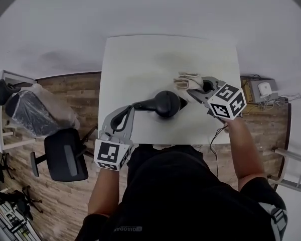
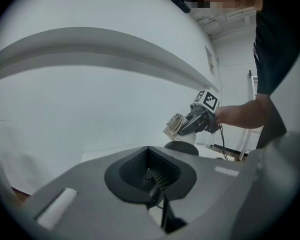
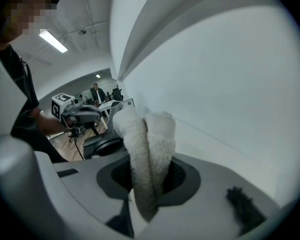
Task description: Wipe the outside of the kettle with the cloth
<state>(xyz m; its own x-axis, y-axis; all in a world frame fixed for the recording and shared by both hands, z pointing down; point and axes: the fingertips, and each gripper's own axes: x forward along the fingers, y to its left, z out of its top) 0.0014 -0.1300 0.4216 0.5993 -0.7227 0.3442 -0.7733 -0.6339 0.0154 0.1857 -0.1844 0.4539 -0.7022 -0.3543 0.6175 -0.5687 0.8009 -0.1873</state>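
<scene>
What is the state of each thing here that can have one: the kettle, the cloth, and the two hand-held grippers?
kettle: upright on the table, lid on.
cloth: folded, pinched between the right jaws, close by the kettle.
left hand-held gripper: shut on the handle of the kettle.
right hand-held gripper: shut on the cloth.

Probably an office: swivel chairs, white table, wood-plank floor.

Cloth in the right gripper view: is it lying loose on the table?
No, the white cloth is folded and pinched upright between the jaws of the right gripper.
</scene>
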